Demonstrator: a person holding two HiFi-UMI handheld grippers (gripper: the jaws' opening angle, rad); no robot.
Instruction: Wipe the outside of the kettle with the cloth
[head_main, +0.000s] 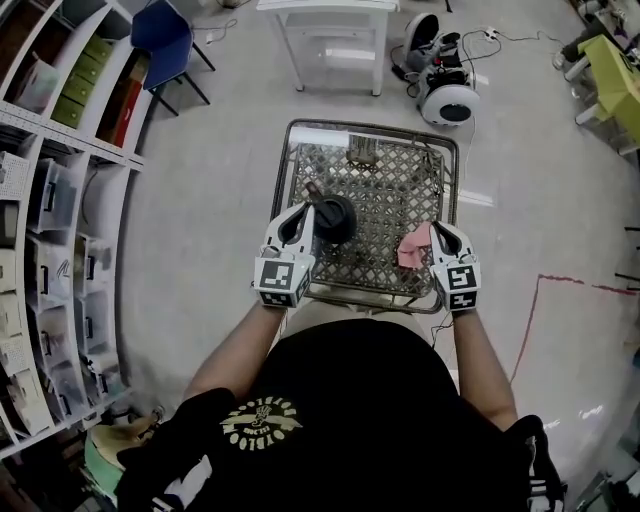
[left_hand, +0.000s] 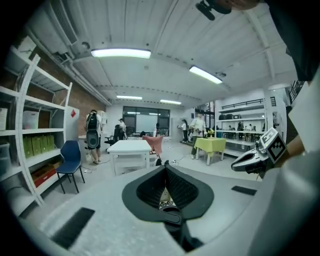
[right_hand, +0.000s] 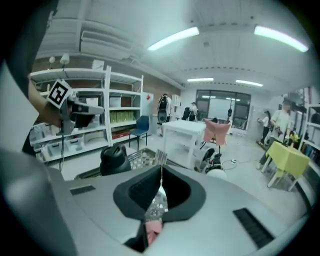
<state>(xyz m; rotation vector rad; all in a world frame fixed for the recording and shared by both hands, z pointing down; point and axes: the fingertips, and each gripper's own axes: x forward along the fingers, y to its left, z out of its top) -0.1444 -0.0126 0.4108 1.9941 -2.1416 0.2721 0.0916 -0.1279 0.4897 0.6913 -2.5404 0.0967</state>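
Right gripper (right_hand: 161, 172): jaws closed tight, pink cloth (right_hand: 152, 229) pinched low between them. In the head view the cloth (head_main: 413, 248) bunches on the inner side of that gripper, over the front right part of the mesh table (head_main: 390, 195).

Left gripper (left_hand: 165, 167): jaw tips meet and I see nothing held. There's only mesh through the small gap below the tips.

Kettle (head_main: 335, 218): black, upright on the mesh table, left of centre. From the head view the left gripper tip overlaps its edge. The right gripper view shows the kettle (right_hand: 114, 160) sitting on the table with the left gripper up and to the side, apart from it. Cloth and kettle aren't touching; they are on opposite sides of the table.

Both grippers are held up at the near edge of the table, pointing away from the person.

Around it: shelves (head_main: 60, 200) on the left, a blue chair (head_main: 165, 40) and a white table (head_main: 325, 30) beyond the mesh one.
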